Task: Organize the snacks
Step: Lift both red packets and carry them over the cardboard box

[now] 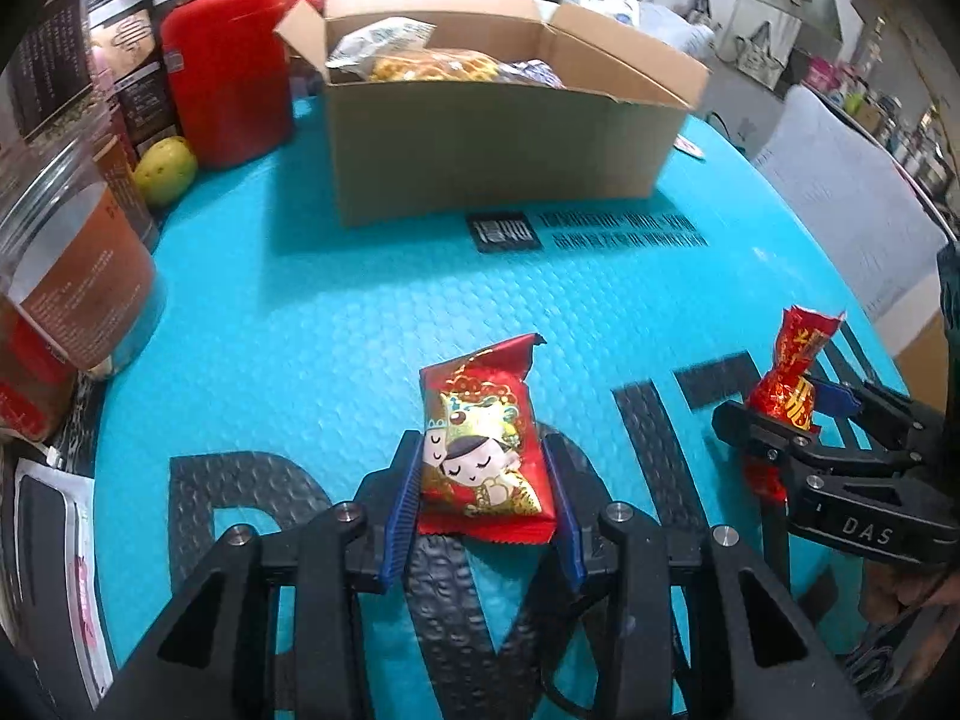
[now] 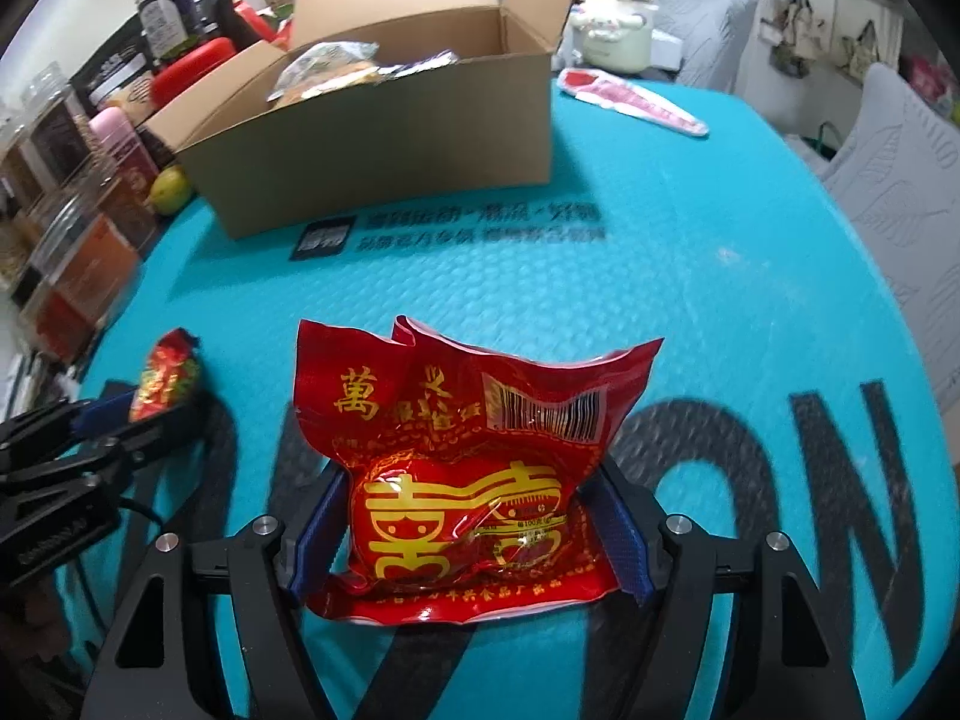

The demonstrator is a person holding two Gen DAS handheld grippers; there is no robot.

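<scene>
My left gripper [image 1: 483, 480] is shut on a small red snack packet with a cartoon figure [image 1: 480, 438], held just above the teal mat. My right gripper [image 2: 468, 516] is shut on a larger red packet with gold characters and a barcode [image 2: 468, 468]. In the left wrist view the right gripper [image 1: 774, 414] shows at the right with its red packet [image 1: 786, 384]. In the right wrist view the left gripper [image 2: 150, 408] shows at the left with its packet [image 2: 165, 381]. An open cardboard box [image 1: 498, 132] holding several snacks stands at the back of the mat; it also shows in the right wrist view [image 2: 384, 138].
Jars and a red canister [image 1: 228, 72] line the left side, with a yellow-green fruit [image 1: 165, 171] beside them. A white kettle [image 2: 615, 18] and a flat pink-white packet [image 2: 636, 99] lie behind the box on the right. White chairs [image 2: 900, 180] stand past the table's right edge.
</scene>
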